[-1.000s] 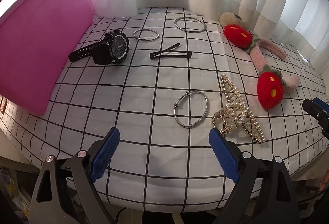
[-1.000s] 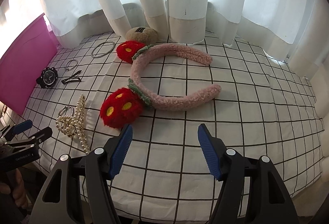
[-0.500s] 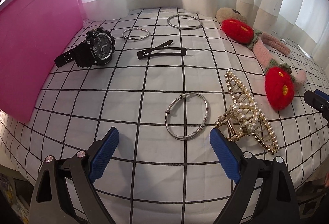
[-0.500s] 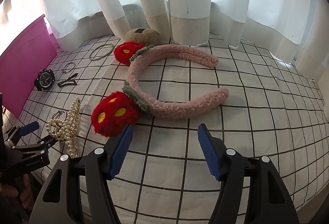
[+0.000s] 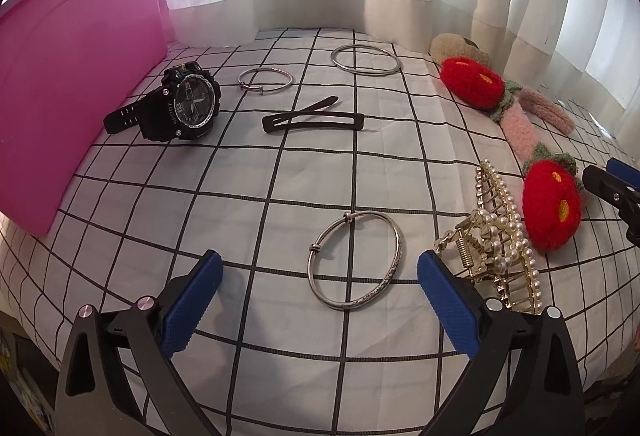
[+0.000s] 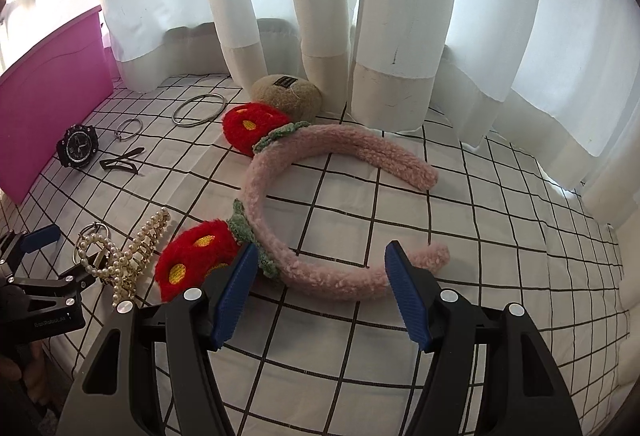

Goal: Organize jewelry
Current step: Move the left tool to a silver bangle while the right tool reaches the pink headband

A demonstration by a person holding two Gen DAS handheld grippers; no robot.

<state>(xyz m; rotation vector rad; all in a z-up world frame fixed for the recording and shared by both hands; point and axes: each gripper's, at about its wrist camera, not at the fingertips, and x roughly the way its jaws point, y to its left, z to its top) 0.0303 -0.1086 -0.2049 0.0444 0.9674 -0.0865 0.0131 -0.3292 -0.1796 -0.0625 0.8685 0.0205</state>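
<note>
My left gripper (image 5: 318,260) hovers low over the checked cloth. Its jaws are opening, and a silver bangle (image 5: 344,306) lies flat between and just beyond the blue pads, untouched. A pearl hair claw (image 5: 496,236) sits right beside the right finger. Farther back are a black watch (image 5: 180,108), a black hair clip (image 5: 312,118), a thin bracelet (image 5: 266,80) and a large ring bangle (image 5: 366,60). My right gripper (image 6: 320,252) is open, and the near arc of the pink headband (image 6: 332,284) with red flowers lies between its tips, unpressed.
A pink box (image 5: 60,76) stands at the left edge of the cloth. White curtains hang along the back. A beige plush lump (image 6: 288,96) rests behind the headband. The bed edge drops off just below both grippers. The left gripper (image 6: 40,256) shows beside the hair claw.
The left gripper has come lower and closer to the silver bangle, with its jaws slightly wider. The right gripper has moved in onto the headband's near arc and rolled a little.
</note>
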